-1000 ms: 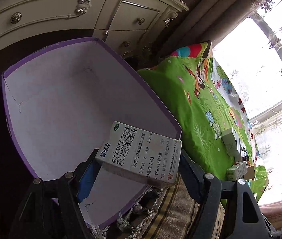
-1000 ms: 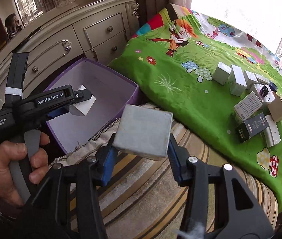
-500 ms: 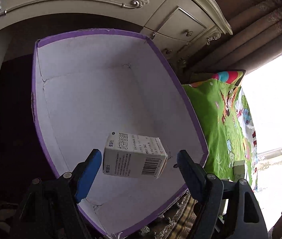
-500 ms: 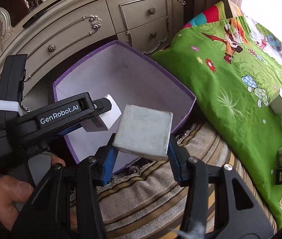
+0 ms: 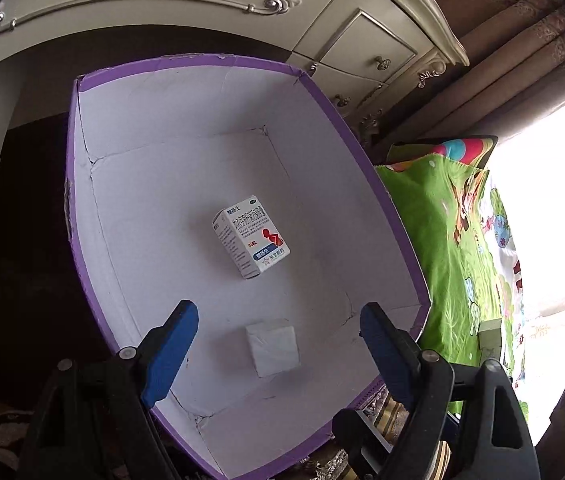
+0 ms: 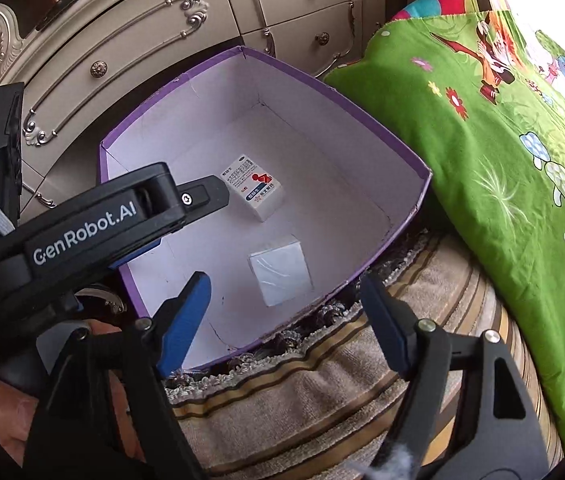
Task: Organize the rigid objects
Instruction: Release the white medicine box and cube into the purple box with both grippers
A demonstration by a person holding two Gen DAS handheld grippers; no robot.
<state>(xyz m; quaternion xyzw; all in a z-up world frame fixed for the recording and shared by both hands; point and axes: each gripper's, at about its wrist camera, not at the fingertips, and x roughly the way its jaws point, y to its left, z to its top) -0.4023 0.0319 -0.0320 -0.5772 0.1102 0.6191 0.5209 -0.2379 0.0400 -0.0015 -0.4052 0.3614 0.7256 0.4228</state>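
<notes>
A: L tongs (image 5: pixel 278 344)?
B: Released, jaws wide apart, nothing btwn, above the purple box (image 5: pixel 362 136).
A: R tongs (image 6: pixel 286 312)?
B: Same, spread & holding nothing, near the box's front rim.
A: Items?
B: Medicine carton (image 5: pixel 251 236) on the box floor, beyond L tips. Plain white box (image 5: pixel 272 344) nearer, lying btwn both tongs' tips in view.

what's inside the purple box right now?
Two items on the purple box's white floor: a printed medicine carton near the middle and a plain white box nearer the grippers, apart from each other. In the right wrist view the left gripper covers one corner.
</notes>
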